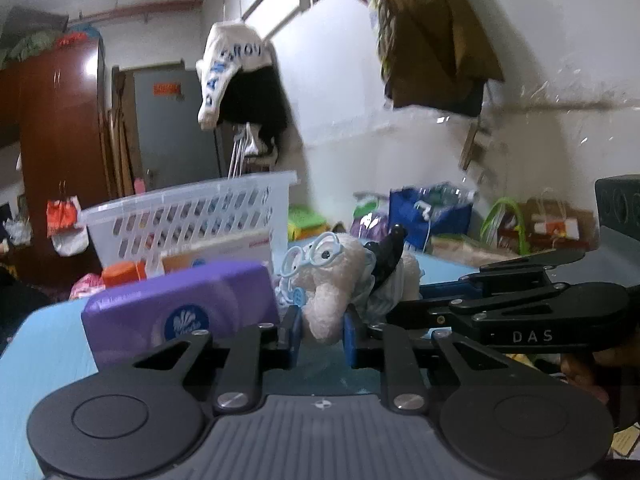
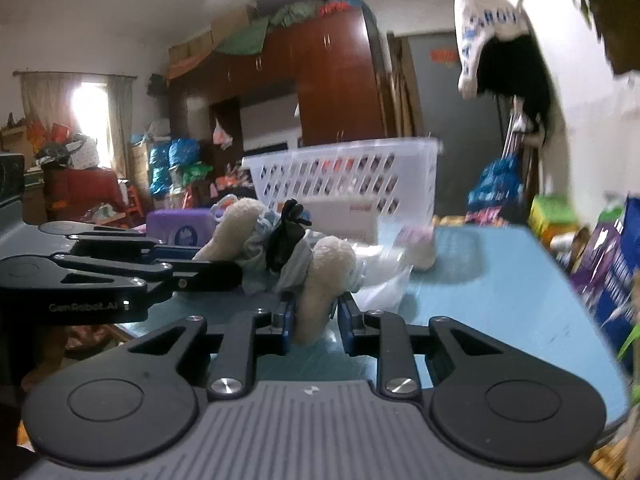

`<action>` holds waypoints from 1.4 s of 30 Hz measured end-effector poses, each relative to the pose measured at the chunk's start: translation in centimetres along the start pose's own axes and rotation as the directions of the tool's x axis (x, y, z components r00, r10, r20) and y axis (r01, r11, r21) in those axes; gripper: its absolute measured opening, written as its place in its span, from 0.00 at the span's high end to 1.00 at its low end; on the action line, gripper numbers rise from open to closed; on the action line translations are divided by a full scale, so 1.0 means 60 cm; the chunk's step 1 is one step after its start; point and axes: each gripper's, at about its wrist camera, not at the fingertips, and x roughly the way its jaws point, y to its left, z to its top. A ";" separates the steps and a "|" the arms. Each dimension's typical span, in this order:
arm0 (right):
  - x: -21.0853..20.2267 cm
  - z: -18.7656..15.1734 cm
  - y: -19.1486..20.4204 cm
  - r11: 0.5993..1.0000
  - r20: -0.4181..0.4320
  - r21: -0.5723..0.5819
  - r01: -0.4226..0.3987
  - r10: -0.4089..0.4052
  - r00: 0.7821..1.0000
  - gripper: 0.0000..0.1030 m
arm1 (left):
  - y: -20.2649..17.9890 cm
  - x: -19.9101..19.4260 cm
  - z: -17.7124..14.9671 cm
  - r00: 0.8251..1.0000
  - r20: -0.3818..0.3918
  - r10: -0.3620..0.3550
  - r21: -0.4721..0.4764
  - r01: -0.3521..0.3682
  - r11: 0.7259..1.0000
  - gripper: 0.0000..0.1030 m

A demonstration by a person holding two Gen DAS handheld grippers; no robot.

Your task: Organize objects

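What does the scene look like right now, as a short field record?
held item: plush toy, wearing light blue glasses, gripped from both sides
left gripper: shut on one limb of the toy
right gripper: shut on another limb
surface: blue table
left of toy: purple tissue pack
behind: white basket, upright on the table
near toy: clear plastic bag
basket contents: cannot tell

A cluttered home bedroom or storeroom. Ahead of the grippers stand a tall wooden wardrobe (image 2: 336,80), hanging clothes (image 1: 240,80) and a white laundry basket (image 1: 192,216).
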 end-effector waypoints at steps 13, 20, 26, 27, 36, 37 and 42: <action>-0.003 0.120 0.009 0.994 0.145 -0.105 0.024 -0.008 0.989 0.77 | 0.013 -0.019 0.097 0.987 0.159 -0.006 0.035 0.001 0.999 0.77; 0.067 0.219 0.014 0.986 0.145 -0.167 0.012 0.012 0.989 0.77 | 0.079 0.007 0.192 0.979 0.198 0.047 0.019 -0.052 0.998 0.78; 0.144 0.264 0.007 0.986 0.097 -0.169 0.010 0.006 0.995 0.77 | 0.144 0.065 0.267 0.982 0.165 0.096 -0.002 -0.097 0.995 0.78; 0.162 0.269 0.005 0.986 0.081 -0.169 0.014 0.000 0.997 0.77 | 0.155 0.080 0.276 0.982 0.152 0.107 -0.004 -0.108 0.994 0.78; 0.315 0.262 -0.034 0.994 -0.146 -0.108 0.032 -0.048 0.988 0.77 | 0.282 0.251 0.290 0.987 -0.115 0.114 -0.119 -0.127 0.985 0.80; 0.324 0.257 -0.036 0.994 -0.164 -0.105 0.036 -0.053 0.985 0.78 | 0.290 0.267 0.286 0.984 -0.139 0.111 -0.130 -0.129 0.983 0.81; 0.345 0.255 -0.040 0.992 -0.219 -0.115 0.057 -0.082 0.972 0.78 | 0.304 0.296 0.268 0.976 -0.187 0.109 -0.154 -0.139 0.978 0.81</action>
